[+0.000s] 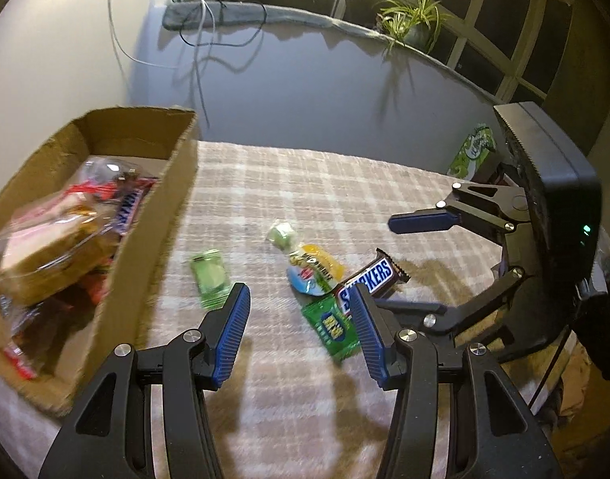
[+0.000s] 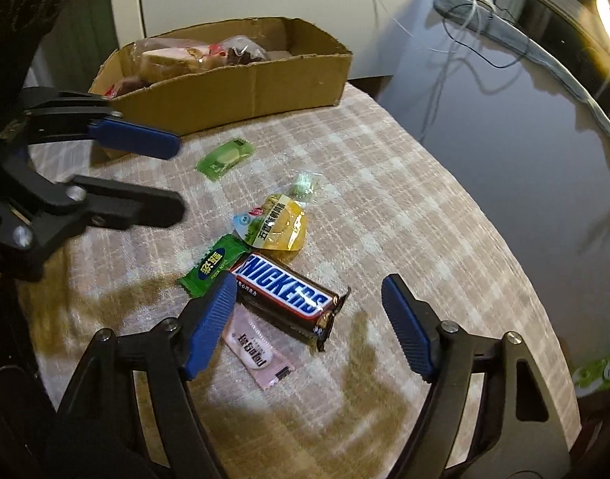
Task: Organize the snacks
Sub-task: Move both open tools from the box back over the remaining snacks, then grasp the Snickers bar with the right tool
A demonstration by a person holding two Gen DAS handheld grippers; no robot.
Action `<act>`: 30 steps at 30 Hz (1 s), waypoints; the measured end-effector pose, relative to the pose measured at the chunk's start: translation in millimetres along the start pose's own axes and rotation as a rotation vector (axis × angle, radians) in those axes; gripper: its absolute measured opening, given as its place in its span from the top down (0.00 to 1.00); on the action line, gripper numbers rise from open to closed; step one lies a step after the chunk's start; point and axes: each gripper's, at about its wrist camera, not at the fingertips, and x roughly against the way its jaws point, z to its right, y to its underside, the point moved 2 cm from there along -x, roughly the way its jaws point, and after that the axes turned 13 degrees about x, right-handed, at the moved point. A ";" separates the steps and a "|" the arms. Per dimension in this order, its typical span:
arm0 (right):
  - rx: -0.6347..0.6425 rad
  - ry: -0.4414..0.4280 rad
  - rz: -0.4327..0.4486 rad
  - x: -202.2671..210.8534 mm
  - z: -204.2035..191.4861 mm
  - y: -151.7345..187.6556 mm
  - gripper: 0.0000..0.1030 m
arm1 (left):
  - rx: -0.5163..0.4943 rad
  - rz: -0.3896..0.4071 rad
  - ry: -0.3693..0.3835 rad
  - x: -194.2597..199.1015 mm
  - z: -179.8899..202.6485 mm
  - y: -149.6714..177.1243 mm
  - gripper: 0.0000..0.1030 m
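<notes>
A Snickers bar (image 2: pixel 287 299) lies on the checked cloth; it also shows in the left wrist view (image 1: pixel 366 279). Beside it lie a dark green packet (image 2: pixel 213 265), a yellow pouch (image 2: pixel 275 221), a pink packet (image 2: pixel 255 353), a light green packet (image 2: pixel 225 158) and a small clear-wrapped sweet (image 2: pixel 305 187). A cardboard box (image 2: pixel 265 80) at the back holds bread and other snacks. My right gripper (image 2: pixel 308 293) is open and empty, just above the Snickers bar. My left gripper (image 1: pixel 301 299) is open and empty, over the cloth right of the box (image 1: pixel 161 215).
The table (image 2: pixel 424 239) is round, its edge curving along the right. A green tissue box (image 1: pixel 472 151) stands at the far right edge. Cables (image 1: pixel 201 40) hang on the wall behind. A potted plant (image 1: pixel 414 24) sits on the window ledge.
</notes>
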 end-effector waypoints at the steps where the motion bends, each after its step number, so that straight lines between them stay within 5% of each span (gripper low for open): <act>1: 0.009 -0.008 0.004 -1.2 0.3 -0.3 0.24 | 0.003 -0.007 0.002 -3.7 0.8 -1.3 0.50; 10: 0.036 -0.075 0.030 -12.7 -1.5 -2.5 0.26 | -0.025 -0.051 -0.011 -30.3 10.7 -9.2 0.50; 19: -0.029 -0.129 0.046 -13.8 3.5 3.0 0.47 | -0.052 -0.081 -0.040 -50.8 16.2 -12.1 0.50; 30: -0.112 -0.099 0.030 -4.9 19.1 25.0 0.55 | -0.085 -0.085 -0.055 -62.0 19.7 -11.9 0.51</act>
